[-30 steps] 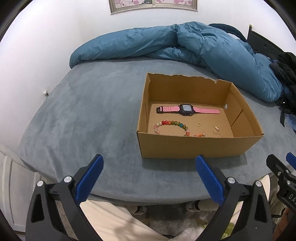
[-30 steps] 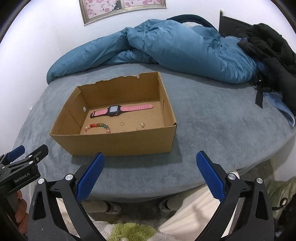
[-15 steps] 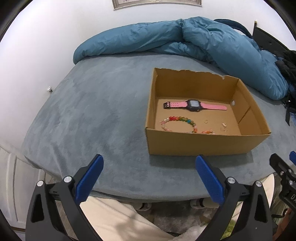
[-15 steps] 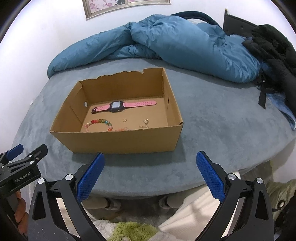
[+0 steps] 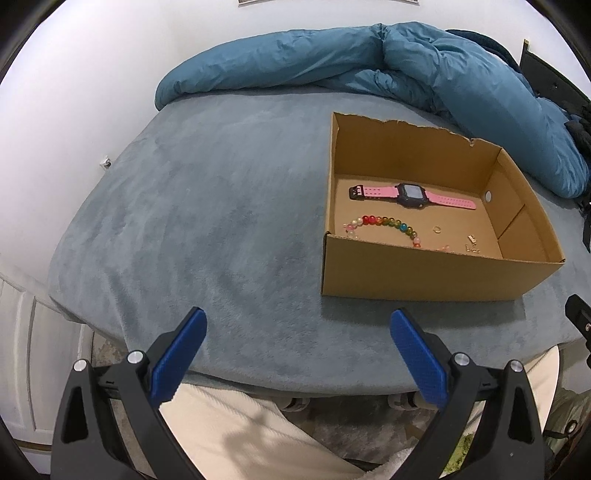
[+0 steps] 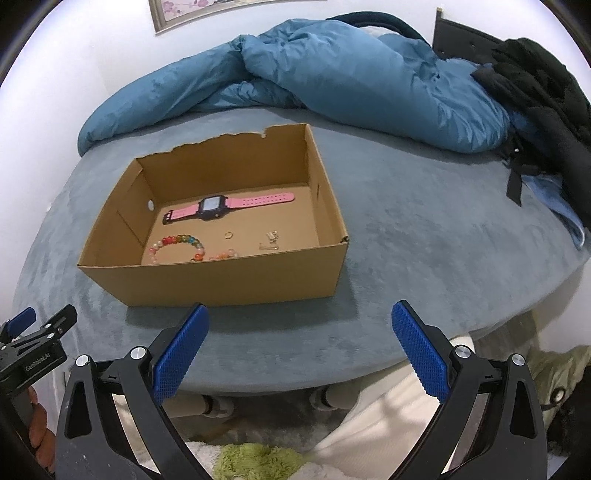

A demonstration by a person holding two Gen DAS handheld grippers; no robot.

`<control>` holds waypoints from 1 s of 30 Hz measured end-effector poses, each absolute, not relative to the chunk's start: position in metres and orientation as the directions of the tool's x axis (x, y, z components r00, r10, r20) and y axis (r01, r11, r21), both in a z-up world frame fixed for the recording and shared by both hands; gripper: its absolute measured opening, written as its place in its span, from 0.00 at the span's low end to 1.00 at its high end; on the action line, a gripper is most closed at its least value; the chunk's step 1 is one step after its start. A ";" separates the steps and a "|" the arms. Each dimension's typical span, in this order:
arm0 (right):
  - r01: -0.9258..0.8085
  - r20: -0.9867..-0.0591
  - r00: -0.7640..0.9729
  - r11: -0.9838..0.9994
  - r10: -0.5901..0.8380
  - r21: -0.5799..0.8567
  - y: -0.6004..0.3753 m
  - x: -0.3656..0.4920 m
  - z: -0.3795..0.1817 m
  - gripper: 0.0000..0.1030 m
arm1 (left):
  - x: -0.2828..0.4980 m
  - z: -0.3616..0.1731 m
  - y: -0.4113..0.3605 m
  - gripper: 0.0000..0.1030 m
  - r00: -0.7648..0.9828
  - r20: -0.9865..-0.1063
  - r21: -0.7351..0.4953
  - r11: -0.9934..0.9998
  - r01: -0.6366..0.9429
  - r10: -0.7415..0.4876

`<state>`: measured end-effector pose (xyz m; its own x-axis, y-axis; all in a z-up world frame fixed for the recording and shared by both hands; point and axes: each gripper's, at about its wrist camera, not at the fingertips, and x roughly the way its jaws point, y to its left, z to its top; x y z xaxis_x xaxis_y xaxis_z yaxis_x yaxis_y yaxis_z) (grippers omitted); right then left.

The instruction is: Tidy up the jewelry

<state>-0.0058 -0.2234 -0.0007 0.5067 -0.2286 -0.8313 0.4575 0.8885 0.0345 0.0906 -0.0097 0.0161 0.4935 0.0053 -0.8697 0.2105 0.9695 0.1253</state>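
A home bedroom: a bed [image 6: 406, 229] with a rumpled blue duvet [image 6: 332, 74], a framed picture [image 6: 192, 11] on the white wall.

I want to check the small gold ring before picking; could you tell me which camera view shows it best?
The right wrist view: the gold ring lies clear on the cardboard box floor. The left wrist view shows it too, slightly smaller.

A bed [image 6: 424, 236] with a grey-blue plush cover fills most of both views. A rumpled teal duvet [image 6: 332, 77] lies along its far edge, against a plain white wall [image 5: 81, 81]. A framed flower picture [image 6: 207, 9] hangs at the upper left of the right view. Dark clothing [image 6: 546, 103] is heaped at the upper right. A green shaggy rug [image 6: 258, 461] shows at the bottom.
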 end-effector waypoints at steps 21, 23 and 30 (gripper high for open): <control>0.432 -0.864 0.466 0.901 -0.192 0.033 -0.224 0.012 0.000 0.92 | 0.101 0.019 -0.020 0.95 0.442 -0.897 0.111 0.955 0.274 -0.023; 0.430 -0.865 0.464 0.902 -0.191 0.032 -0.224 0.014 0.000 0.92 | 0.101 0.020 -0.020 0.95 0.450 -0.893 0.115 0.955 0.272 -0.020; 0.438 -0.861 0.462 0.899 -0.210 0.016 -0.228 0.013 -0.001 0.92 | 0.107 0.021 -0.012 0.95 0.469 -0.883 0.120 0.962 0.244 -0.009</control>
<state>0.0133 -0.2278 -0.0006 0.4621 -0.2104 -0.8615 0.4385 0.8986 0.0157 0.1071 -0.0124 0.0210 0.4693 -0.0090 -0.8830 0.2445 0.9622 0.1201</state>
